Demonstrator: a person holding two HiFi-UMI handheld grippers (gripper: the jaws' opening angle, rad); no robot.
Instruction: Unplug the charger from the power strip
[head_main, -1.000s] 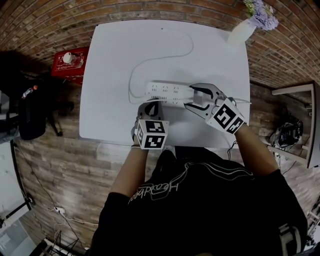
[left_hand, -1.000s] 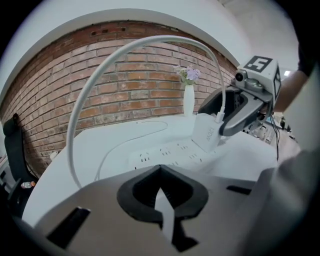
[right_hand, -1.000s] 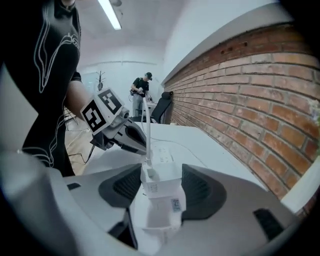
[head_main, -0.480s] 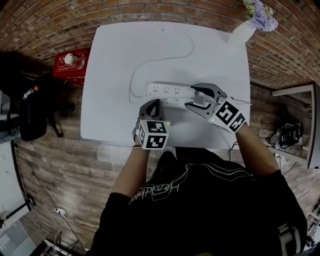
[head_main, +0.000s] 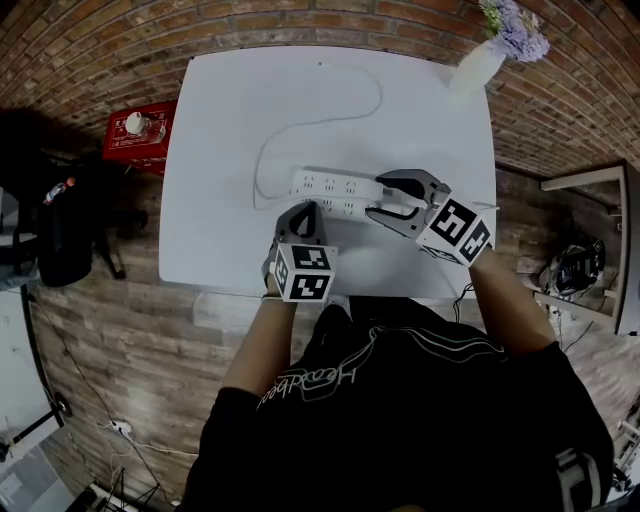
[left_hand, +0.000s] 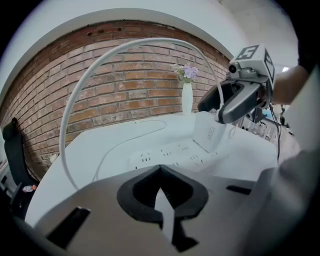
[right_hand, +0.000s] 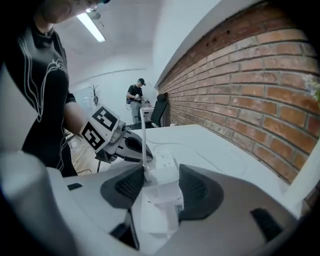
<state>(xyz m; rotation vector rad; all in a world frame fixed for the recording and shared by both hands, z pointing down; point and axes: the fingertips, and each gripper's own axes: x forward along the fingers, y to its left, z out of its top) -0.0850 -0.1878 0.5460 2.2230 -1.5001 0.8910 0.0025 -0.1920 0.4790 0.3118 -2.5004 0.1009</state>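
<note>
Head view: the right tool (head_main: 388, 197) is clenched on the charger (head_main: 398, 203), which sits at the end of the power strip (head_main: 325, 186) nearest that tool; the left tool (head_main: 303, 210) points its tips down just before the strip's near edge; over the last second the right tool has shifted only a little and the strip has kept its place on the surface (head_main: 230, 120), so the pull seems barely begun.

Left gripper view: this tool's jaws are together with nothing between them; ahead of them lies the strip, and beyond it the charger leans slightly in the right tool's grasp; whether its prongs are free I cannot tell.

Right gripper view: both pads press the charger's sides; its cable (right_hand: 143, 135) rises just ahead; the strip lies directly beyond the jaws.
</note>
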